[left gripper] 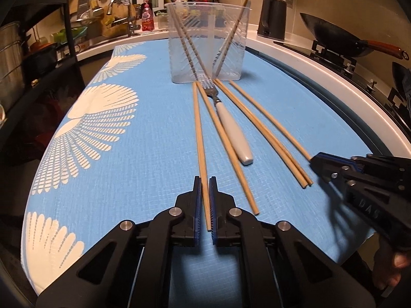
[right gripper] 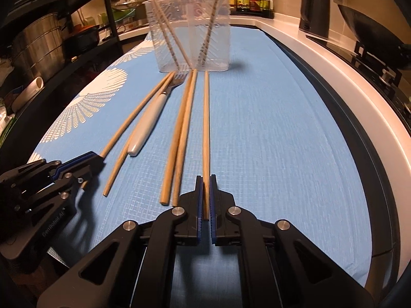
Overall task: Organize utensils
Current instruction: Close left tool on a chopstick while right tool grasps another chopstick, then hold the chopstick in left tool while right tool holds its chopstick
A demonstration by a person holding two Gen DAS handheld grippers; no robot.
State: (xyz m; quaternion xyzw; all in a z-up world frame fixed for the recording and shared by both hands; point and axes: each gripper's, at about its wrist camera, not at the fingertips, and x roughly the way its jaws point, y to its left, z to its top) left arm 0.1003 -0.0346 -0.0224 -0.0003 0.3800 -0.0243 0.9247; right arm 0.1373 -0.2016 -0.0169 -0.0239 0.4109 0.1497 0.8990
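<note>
Looking along the left gripper (left gripper: 205, 187), a wooden chopstick (left gripper: 199, 128) runs from the clear plastic container (left gripper: 207, 42) straight back between the blue pads, which are closed against its near end. It lies on the blue cloth (left gripper: 143, 141) at the left of the spread; just to its right lie another chopstick (left gripper: 228, 148), a white-handled fork (left gripper: 231, 125) with its tines touching the container's foot, and a close pair of chopsticks (left gripper: 267, 133). At the far right the right gripper (left gripper: 314, 160) is clamped on the near end of the last chopstick (left gripper: 269, 120). Several chopsticks stand tilted and crossed inside the container.

From the right gripper (right gripper: 205, 187), its jaws are closed on the near end of a single chopstick (right gripper: 206, 118) that points at the container (right gripper: 188, 30), well apart from the fork (right gripper: 151, 120) to the left. Two chopsticks (right gripper: 183, 128) lie just beside it. The left gripper (right gripper: 99, 157) is at the left, closed on its own chopstick (right gripper: 136, 113). Inside the container, chopsticks lean both ways.
</note>
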